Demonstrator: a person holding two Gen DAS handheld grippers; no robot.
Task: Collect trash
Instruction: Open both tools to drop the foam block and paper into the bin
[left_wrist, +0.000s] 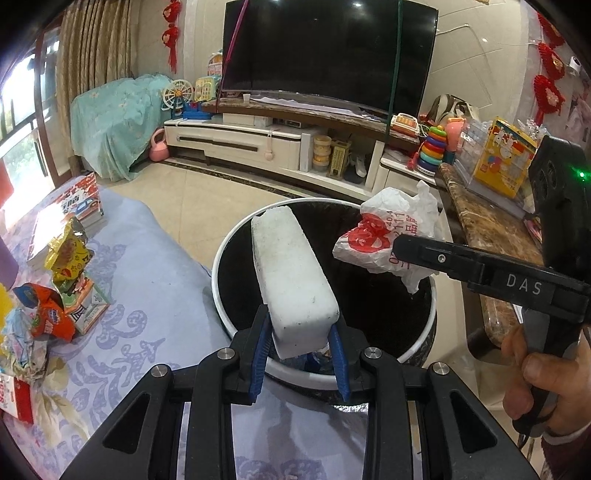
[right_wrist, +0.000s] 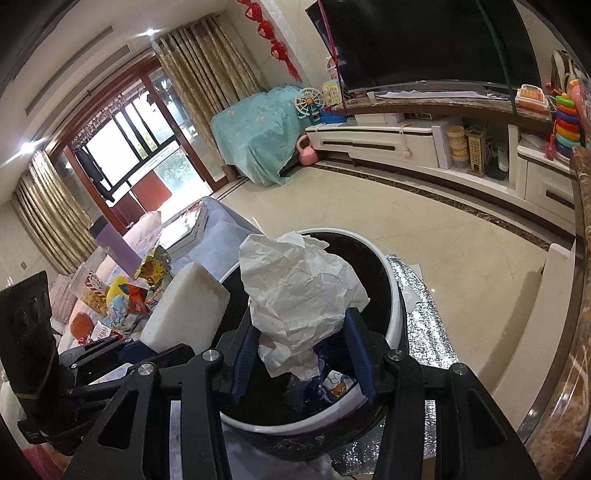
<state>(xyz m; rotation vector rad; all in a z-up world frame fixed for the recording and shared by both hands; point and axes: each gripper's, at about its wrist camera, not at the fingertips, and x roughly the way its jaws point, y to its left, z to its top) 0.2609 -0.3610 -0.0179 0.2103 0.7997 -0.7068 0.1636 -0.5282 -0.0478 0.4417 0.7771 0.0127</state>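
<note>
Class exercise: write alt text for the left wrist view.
The left hand-held gripper grips a white foam block over a round black bin, while the right hand-held gripper holds a crumpled white bag above it.

Both tools are black plastic with open, triangle-shaped cut-outs in the linkage arms and round silver pivot bolts. The left gripper (left_wrist: 301, 363) has ribbed blue pads (left_wrist: 258, 360) — the right gripper (right_wrist: 301, 358) has the same. On its side are a small screw and white letters "DAS". A dark red sleeve cuff (left_wrist: 565, 437) covers the wrist.
</note>
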